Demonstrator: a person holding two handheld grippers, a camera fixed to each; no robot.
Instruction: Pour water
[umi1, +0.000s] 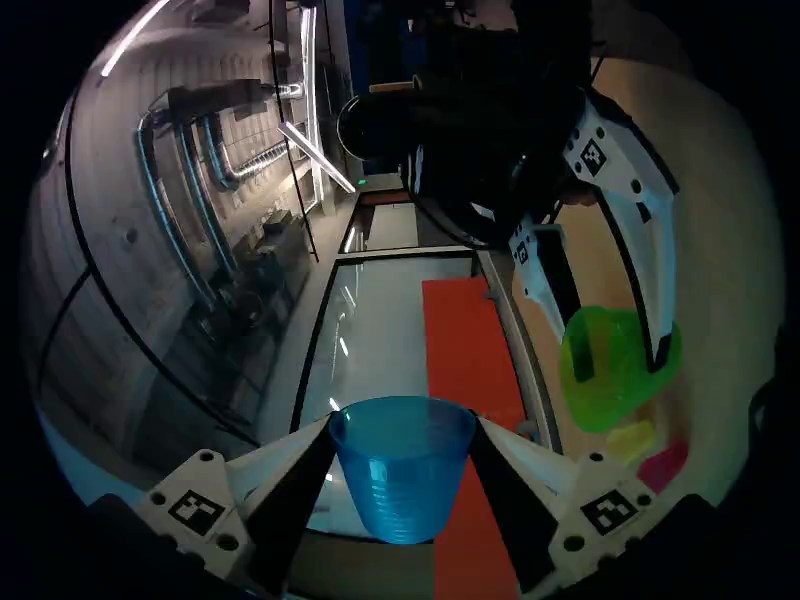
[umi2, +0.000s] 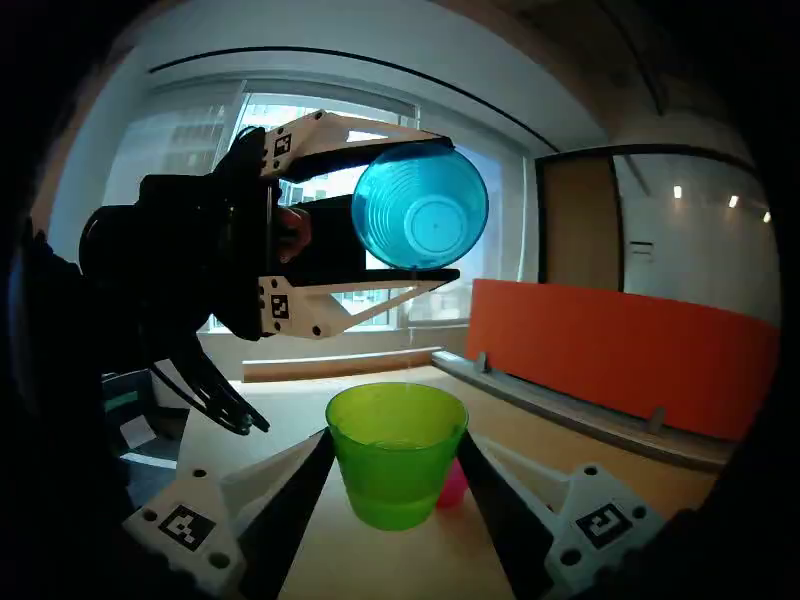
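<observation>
The left gripper (umi1: 402, 430) has both fingers clamped on the ribbed sides of the translucent blue plastic cup (umi1: 402, 470). Over in the right gripper view that cup sits high up, rolled right over on its side and hanging just about above the other one. Whether its mouth or its base faces that camera is hard to tell.

The right gripper (umi2: 397, 445) grips the translucent green plastic cup (umi2: 397, 465) from both sides. It is upright, low over the pale wooden tabletop (umi2: 545, 425). There is a faint line across the green cup, which could be a water level. No stream shows between the two cups.

So this looks like the pouring stage itself, or its very tail end.

Now the risks. The blue cup hangs well clear above the green rim, so any water falling from there could splash or miss if the mouths are not lined up, and would land on the table. The tilt is steep too, so whatever is left inside could come out in a rush. The green cup only needs a small lean to spill, so its gripper wants a level hold. A small pink object (umi2: 452, 485) sits on the table just behind the green cup, close enough to get wet. An orange partition panel (umi2: 640, 350) stands behind it.
</observation>
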